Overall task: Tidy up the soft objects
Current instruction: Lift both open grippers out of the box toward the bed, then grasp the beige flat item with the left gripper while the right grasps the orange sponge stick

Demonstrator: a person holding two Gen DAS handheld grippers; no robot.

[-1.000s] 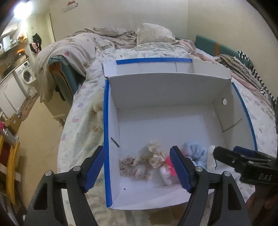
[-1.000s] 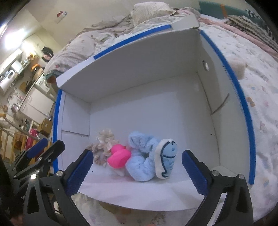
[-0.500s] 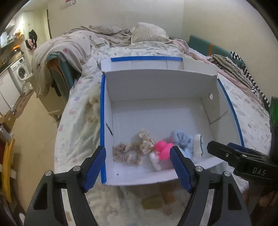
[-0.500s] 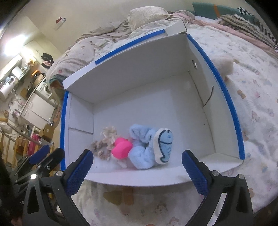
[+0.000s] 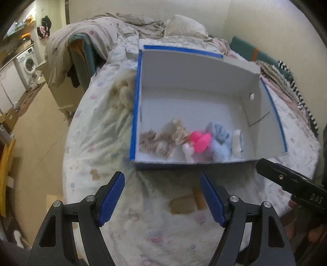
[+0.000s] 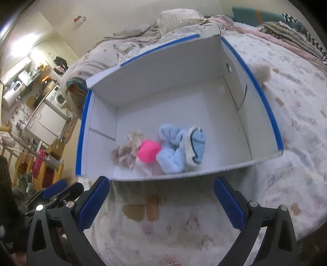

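Bedroom scene: bed (image 5: 114, 147) with a pale printed quilt fills most of both views, rumpled blankets and a pillow (image 6: 179, 18) at the far end. White cardboard box (image 5: 196, 86) with blue tape on its rims sits open on the quilt. Soft items are bunched along the box's near wall: light-blue fluffy piece (image 6: 171, 147) with a blue-and-white slipper-like toy (image 6: 196, 145) leaning on its right side, bright pink piece (image 6: 148, 151) touching the blue one on the left, then beige scrunchies (image 5: 155, 141) further left (left view is blurred, detail is poor). One fuzzy beige item (image 6: 262, 70) lies on the quilt outside the box, just beside its right wall; another blurred beige lump (image 5: 124, 94) sits by the left wall. Left gripper (image 5: 162, 197) hangs over the quilt in front of the box, jaws spread wide, nothing between them. Right gripper (image 6: 161, 202) same: jaws wide apart, empty, just short of the box's near edge.
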